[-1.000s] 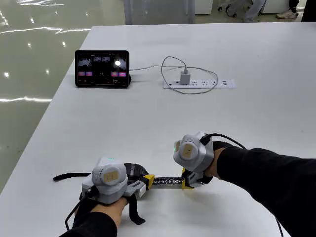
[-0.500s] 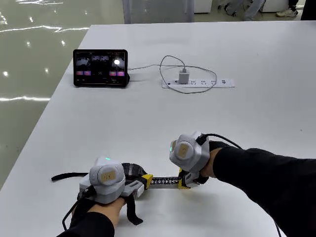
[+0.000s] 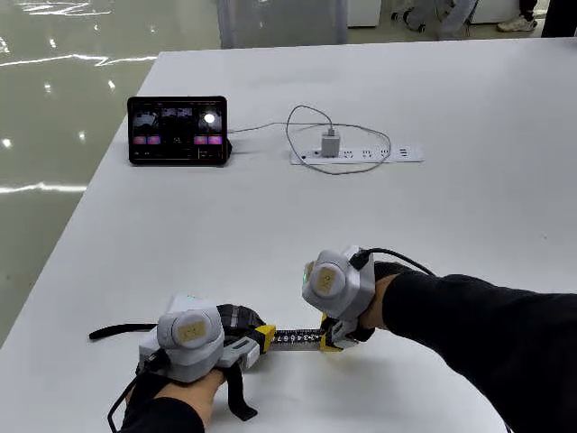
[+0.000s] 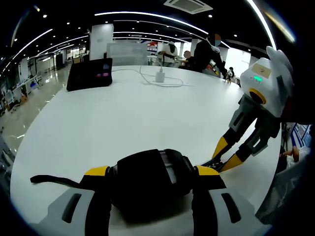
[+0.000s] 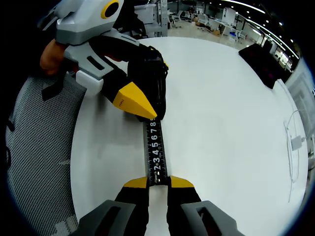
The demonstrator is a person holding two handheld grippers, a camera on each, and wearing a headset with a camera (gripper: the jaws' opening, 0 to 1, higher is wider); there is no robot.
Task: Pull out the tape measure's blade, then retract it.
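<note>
Right tongs [image 5: 158,183] seemingly pinching blade [image 5: 154,147], case [image 4: 147,179] clamped

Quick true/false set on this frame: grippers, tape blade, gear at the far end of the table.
1. The left gripper is closed on the tape measure case. True.
2. The blade is fully retracted. False: a short numbered length is out, and the right gripper is clamped on its end.
3. The tablet has a dark screen. False: the screen is lit.
4. A charger is plugged into the power strip. True.
</note>
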